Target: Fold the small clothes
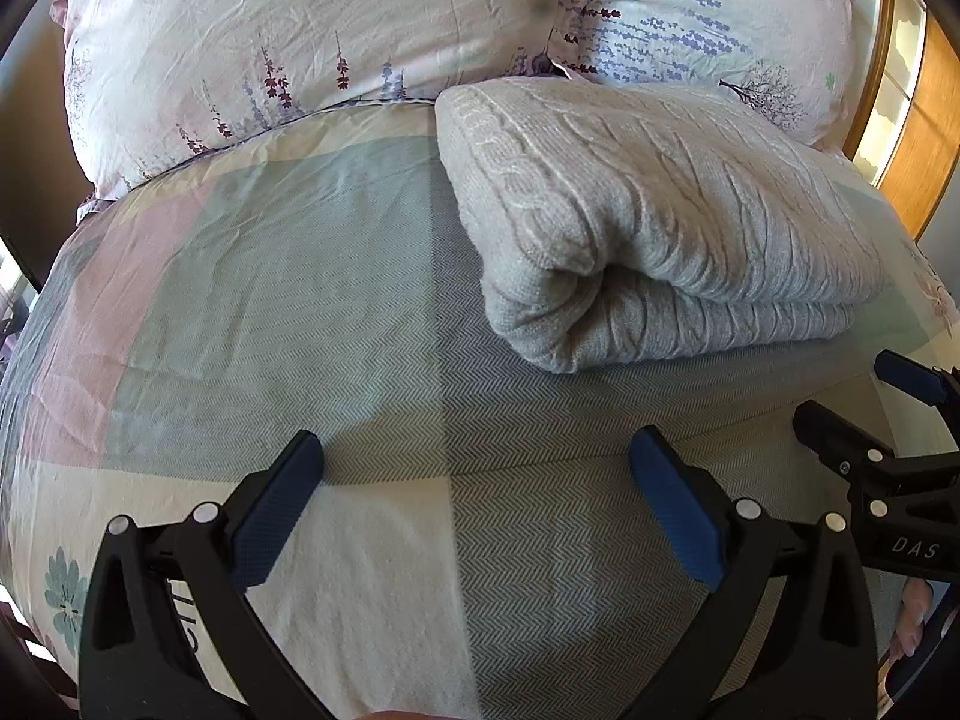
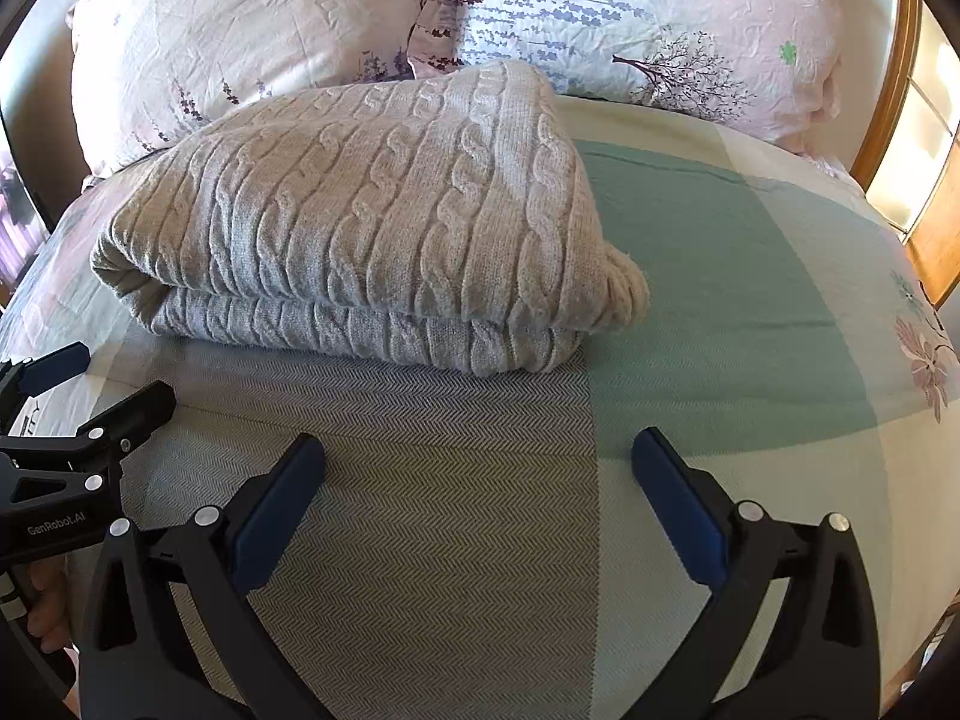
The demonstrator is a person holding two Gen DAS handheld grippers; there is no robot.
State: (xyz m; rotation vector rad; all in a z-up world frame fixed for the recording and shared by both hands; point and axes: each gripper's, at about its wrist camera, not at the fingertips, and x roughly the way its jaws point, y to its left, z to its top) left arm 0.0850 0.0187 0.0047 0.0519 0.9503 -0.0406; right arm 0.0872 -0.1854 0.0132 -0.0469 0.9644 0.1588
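Note:
A grey cable-knit sweater point(image 1: 648, 222) lies folded in a thick rectangular bundle on the bed, in front of the pillows. It also shows in the right wrist view point(image 2: 372, 228). My left gripper point(image 1: 477, 450) is open and empty above the bedspread, nearer than the sweater and to its left. My right gripper point(image 2: 477, 450) is open and empty, nearer than the sweater and to its right. Each gripper shows at the edge of the other's view: the right gripper point(image 1: 870, 396) and the left gripper point(image 2: 96, 378), both open.
The bedspread point(image 1: 270, 312) has pastel blocks and a herringbone panel. Two floral pillows point(image 1: 288, 42) point(image 2: 660, 18) lie at the head of the bed. A wooden headboard point(image 2: 888, 102) and wooden furniture point(image 1: 924, 138) stand at the right.

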